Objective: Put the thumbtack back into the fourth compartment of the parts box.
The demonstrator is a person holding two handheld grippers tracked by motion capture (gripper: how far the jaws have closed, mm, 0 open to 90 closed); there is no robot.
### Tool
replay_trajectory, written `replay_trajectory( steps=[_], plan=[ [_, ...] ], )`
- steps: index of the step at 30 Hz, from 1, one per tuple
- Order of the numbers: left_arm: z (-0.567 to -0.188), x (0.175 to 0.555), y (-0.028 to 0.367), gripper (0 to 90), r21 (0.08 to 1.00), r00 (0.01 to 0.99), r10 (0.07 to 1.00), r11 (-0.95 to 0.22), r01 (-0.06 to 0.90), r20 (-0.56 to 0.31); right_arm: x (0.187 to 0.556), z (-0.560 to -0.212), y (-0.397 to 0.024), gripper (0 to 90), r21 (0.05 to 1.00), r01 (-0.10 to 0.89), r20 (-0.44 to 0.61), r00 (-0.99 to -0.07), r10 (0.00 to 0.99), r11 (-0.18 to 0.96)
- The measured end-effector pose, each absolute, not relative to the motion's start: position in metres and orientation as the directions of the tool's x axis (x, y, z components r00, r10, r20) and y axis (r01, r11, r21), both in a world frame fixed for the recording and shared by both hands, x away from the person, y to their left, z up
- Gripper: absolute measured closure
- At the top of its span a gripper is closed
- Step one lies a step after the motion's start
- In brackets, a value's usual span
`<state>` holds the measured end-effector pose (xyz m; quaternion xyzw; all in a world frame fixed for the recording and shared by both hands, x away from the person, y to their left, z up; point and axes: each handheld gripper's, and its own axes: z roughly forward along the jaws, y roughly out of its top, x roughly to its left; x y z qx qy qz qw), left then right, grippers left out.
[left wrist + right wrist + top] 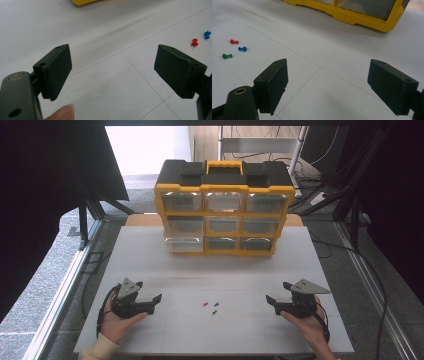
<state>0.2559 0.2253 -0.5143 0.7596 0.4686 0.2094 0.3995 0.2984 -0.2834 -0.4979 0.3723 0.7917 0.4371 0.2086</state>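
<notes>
Hands come in at the near edge of the white surface (150, 265), each gripping a black two-jaw tool. The left gripper (156, 301) rests low at the near left with its fingers (56, 71) standing wide apart and nothing between them; the right gripper (272, 301) sits at the near right, its fingers (273, 83) likewise spread and bare. Both point inward, toward the middle of the surface.

Between the two, a little farther out, lie three small plastic push pins, close together but not touching: a red push pin (205, 304), a blue push pin (217, 304) just beside it, and a green push pin (214, 312) slightly nearer the person. All three lie on their sides, well apart from either gripper.

At the far end stands a yellow and black plastic organiser cabinet (223, 207) with three rows of clear drawers, every drawer apparently pushed in.

By my reading the work is at its very start: no pin is lifted, no drawer is pulled out. Everything seems left to do, presumably picking the pins up and stowing them in a drawer, though which drawer I cannot tell.
</notes>
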Motion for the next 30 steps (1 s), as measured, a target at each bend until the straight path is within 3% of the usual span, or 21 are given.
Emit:
replay_trajectory(
  steps=[30],
  plan=[
    [-0.503, 0.253, 0.215, 16.3, 0.793, 0.533, 0.842, -0.265, 0.549, -0.088, 0.3, -0.5, -0.288, 19.7, 0.842, 0.445, 0.051, -0.628, 0.776, 0.305]
  ],
)
